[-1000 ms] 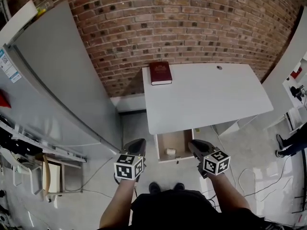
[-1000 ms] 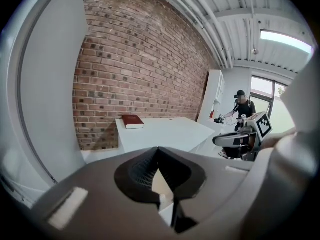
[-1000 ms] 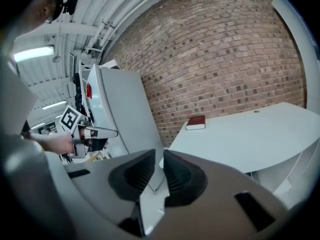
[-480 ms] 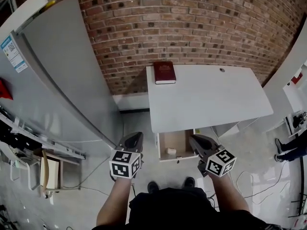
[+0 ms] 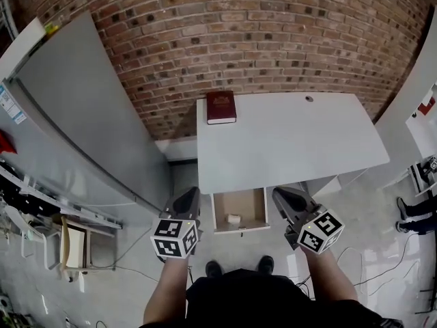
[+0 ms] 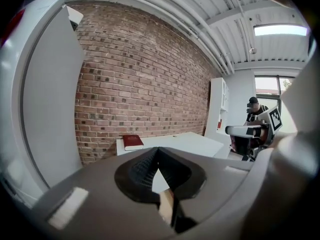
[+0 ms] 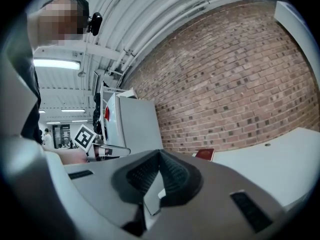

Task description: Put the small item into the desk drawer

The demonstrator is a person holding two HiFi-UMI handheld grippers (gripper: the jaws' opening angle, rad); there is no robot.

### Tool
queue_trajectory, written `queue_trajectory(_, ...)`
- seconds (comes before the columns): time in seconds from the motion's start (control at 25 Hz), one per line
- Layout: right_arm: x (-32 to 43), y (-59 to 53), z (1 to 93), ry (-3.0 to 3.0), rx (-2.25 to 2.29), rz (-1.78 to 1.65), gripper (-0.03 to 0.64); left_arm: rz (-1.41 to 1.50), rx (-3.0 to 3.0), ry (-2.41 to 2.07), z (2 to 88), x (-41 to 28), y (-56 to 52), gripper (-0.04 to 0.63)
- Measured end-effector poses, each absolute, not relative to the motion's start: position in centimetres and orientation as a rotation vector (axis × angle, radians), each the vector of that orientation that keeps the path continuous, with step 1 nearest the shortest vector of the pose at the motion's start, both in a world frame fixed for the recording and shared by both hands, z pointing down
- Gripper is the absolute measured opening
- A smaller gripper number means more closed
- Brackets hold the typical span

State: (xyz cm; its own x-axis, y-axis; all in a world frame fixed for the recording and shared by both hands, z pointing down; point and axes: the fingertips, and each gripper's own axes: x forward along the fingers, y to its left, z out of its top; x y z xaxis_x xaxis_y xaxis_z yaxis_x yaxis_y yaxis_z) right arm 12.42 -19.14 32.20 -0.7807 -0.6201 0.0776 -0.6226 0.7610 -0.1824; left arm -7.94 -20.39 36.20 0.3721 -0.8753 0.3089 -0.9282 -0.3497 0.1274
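A white desk stands against the brick wall, and its drawer is pulled out below the front edge. A small white item lies inside the drawer. My left gripper hangs left of the drawer, and in the left gripper view the left gripper is shut on nothing. My right gripper hangs right of the drawer. Its jaws have just been closing, and in the right gripper view the right gripper is shut with nothing between the pads. Neither gripper touches the drawer.
A dark red book lies on the desk's far left corner. A tall grey cabinet stands to the left, with shelving and a wooden stool beside it. Cables trail on the floor at right, where a person stands.
Both grippers have risen toward the camera and look larger. The right gripper has drawn away from the drawer's right side. The drawer stays open with the item in it.
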Motion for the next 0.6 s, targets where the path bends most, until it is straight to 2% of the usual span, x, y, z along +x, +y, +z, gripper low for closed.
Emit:
queue_trajectory(0.28,16.0,-20.4,32.2,-2.926,1.062,0.291,0.012,0.252,2.397,-1.584,35.0,-3.8,-20.5,0.011)
queue_trajectory(0.6,15.5,-19.6,31.7,-2.938,1.059,0.268,0.012,0.242,2.417,-1.617,33.9,-4.4,-20.0,0.011)
